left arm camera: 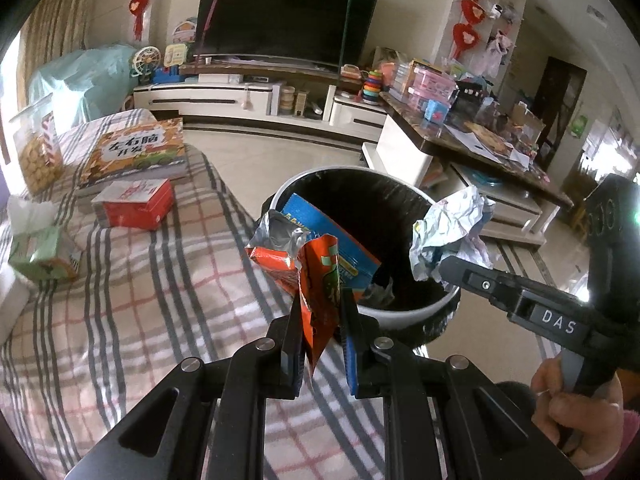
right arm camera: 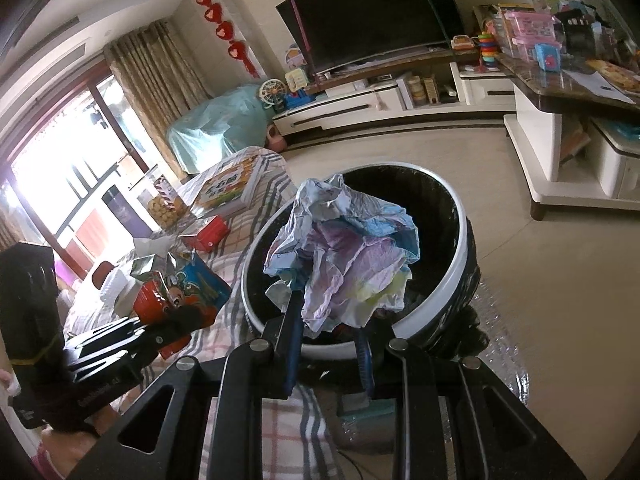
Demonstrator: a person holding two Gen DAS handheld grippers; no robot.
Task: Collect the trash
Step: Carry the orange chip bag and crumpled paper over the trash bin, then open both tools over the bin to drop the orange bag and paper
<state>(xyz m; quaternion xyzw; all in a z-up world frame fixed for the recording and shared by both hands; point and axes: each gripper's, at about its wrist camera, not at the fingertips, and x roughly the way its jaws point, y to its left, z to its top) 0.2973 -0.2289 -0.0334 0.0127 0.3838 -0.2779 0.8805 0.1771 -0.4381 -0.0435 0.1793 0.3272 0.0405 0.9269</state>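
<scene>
My left gripper is shut on an orange snack wrapper with a silver torn top, held at the near rim of the white, black-lined trash bin. A blue package lies inside the bin. My right gripper is shut on a crumpled ball of pale printed paper, held over the bin's opening. In the left wrist view the right gripper holds the paper over the bin's right rim. In the right wrist view the left gripper holds the wrapper left of the bin.
The plaid-covered table carries a picture book, a red box, a tissue box and a biscuit bag. A cluttered coffee table stands right of the bin; a TV stand is behind.
</scene>
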